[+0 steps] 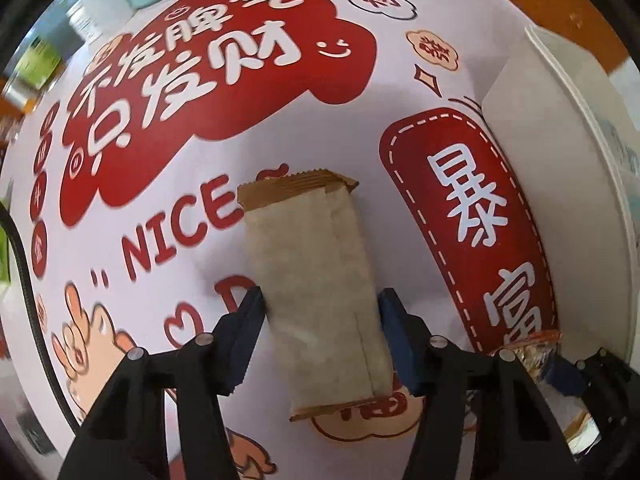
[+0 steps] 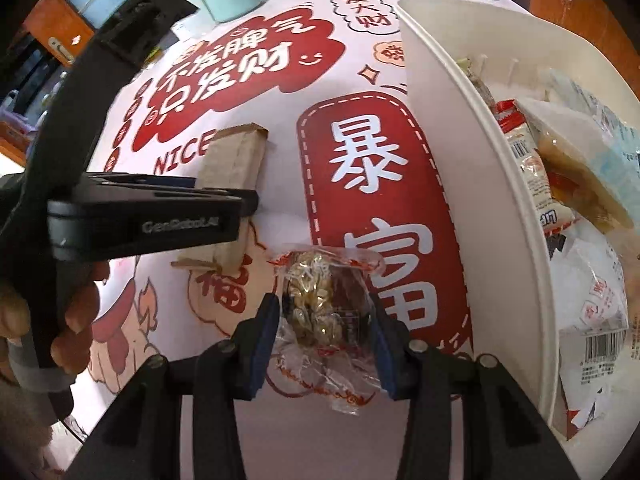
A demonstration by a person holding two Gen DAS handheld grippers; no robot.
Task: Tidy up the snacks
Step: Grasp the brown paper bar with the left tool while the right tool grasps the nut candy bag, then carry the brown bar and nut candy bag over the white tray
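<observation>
The left gripper (image 1: 320, 312) is clamped on the bar (image 1: 316, 280), the right gripper (image 2: 326, 320) on the packet (image 2: 324, 304), beside the bin (image 2: 480, 168); the bin's contents are cut off.

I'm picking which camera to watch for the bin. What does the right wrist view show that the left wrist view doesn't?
Only the right wrist view shows inside the white bin, with packets already piled there, and the person's hand holding the left gripper. Only the left wrist view shows the left gripper's pads against both sides of the brown paper packet. Both show that packet, the right gripper clamping the clear-wrapped snack, and the red-and-white mat.
</observation>
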